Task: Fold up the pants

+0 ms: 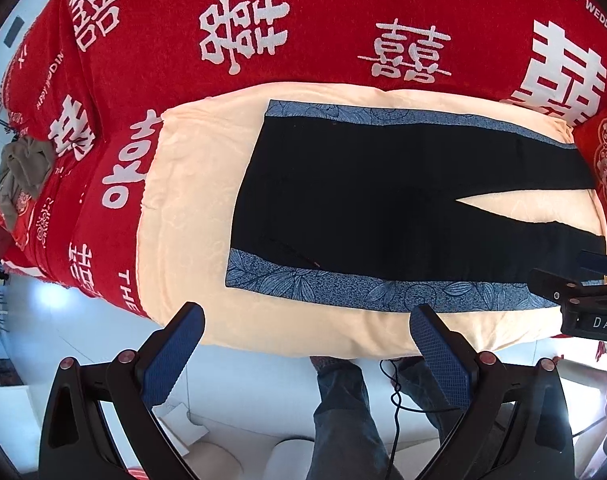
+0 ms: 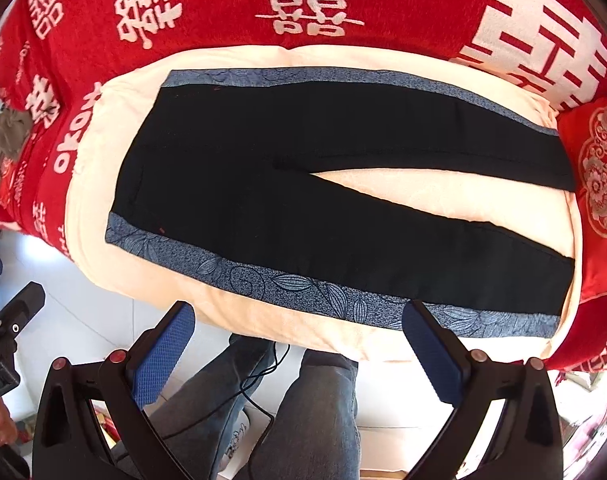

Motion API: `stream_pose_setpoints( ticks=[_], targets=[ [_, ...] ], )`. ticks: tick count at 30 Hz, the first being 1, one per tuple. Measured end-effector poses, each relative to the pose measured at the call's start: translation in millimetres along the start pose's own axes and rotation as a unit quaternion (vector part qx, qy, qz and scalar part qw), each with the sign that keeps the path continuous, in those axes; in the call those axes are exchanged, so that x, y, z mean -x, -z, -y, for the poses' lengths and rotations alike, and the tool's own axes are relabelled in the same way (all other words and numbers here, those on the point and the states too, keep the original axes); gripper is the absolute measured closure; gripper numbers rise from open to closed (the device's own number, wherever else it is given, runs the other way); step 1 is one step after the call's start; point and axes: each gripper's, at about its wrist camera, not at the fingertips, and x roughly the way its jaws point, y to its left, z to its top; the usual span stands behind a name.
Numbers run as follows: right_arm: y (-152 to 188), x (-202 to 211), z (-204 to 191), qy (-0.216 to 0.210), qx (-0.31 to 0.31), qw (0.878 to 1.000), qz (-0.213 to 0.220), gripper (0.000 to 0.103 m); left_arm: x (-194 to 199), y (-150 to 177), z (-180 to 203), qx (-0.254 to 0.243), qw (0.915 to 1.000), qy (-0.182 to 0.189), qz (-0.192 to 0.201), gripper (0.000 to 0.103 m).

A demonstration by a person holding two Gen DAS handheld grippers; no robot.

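Observation:
Black pants (image 1: 355,200) with blue leaf-patterned side stripes lie flat and spread on a cream blanket (image 1: 187,208), waist to the left, legs splayed to the right. They also show in the right wrist view (image 2: 263,200). My left gripper (image 1: 307,316) is open and empty, held above the near edge of the blanket by the waist end. My right gripper (image 2: 299,314) is open and empty, above the near stripe of the closer leg. The right gripper's body also shows at the right edge of the left wrist view (image 1: 583,296).
The cream blanket (image 2: 383,196) lies on a bed with a red cover (image 1: 303,20) printed with white characters. A red embroidered cushion (image 2: 599,184) sits at the right. A grey-green cloth (image 1: 23,176) lies at far left. The person's legs (image 2: 315,412) and a black cable (image 1: 395,400) are below.

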Motion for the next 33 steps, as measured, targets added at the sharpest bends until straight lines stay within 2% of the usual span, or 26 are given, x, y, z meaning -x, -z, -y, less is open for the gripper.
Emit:
stream_pose_setpoints(
  ticks=[6, 9, 11, 13, 15, 16, 18, 19, 20, 21, 24, 29, 33],
  targets=[
    [0, -27, -12, 0.026, -0.026, 0.999, -0.008, 0.0, -44, -7, -18, -0.022, 0.9993, 0.021, -0.024, 0.0],
    [2, -39, -11, -0.004, -0.052, 0.999, -0.001, 0.0, -66, -9, -24, -0.024, 0.9989, 0.031, -0.024, 0.0],
    [5, -49, -9, -0.057, -0.076, 0.995, 0.01, 0.0, -82, -9, -32, -0.009, 0.9987, 0.045, -0.024, 0.0],
    [10, -64, -6, -0.132, -0.105, 0.986, 0.017, 0.0, -101, -9, -40, 0.014, 0.9975, 0.062, -0.031, 0.0],
    [18, -85, -5, -0.22, -0.135, 0.966, 0.014, 0.0, -122, -6, -49, 0.04, 0.9947, 0.087, -0.037, 0.0],
    [23, -100, -6, -0.265, -0.151, 0.952, 0.009, 0.0, -131, -4, -53, 0.05, 0.9931, 0.098, -0.04, 0.0],
    [34, -130, -13, -0.322, -0.169, 0.931, -0.005, 0.005, -150, 2, -60, 0.064, 0.99, 0.119, -0.041, 0.0],
    [40, -144, -18, -0.336, -0.172, 0.926, -0.01, 0.016, -158, 6, -62, 0.067, 0.989, 0.126, -0.039, 0.0],
    [45, -160, -24, -0.346, -0.173, 0.922, -0.018, 0.038, -166, 10, -64, 0.071, 0.9879, 0.133, -0.038, 0.0],
    [50, -178, -29, -0.356, -0.176, 0.917, -0.028, 0.045, -175, 15, -66, 0.074, 0.9863, 0.143, -0.037, 0.0],
    [61, -219, -38, -0.374, -0.195, 0.906, -0.035, 0.048, -198, 29, -73, 0.096, 0.9779, 0.181, -0.044, 0.0],
    [63, -251, -29, -0.389, -0.219, 0.895, 0.011, 0.047, -222, 43, -77, 0.124, 0.9667, 0.217, -0.052, 0.0],
    [57, -264, -16, -0.421, -0.268, 0.866, 0.035, 0.048, -235, 46, -75, 0.139, 0.9591, 0.238, -0.062, 0.0]
  ],
)
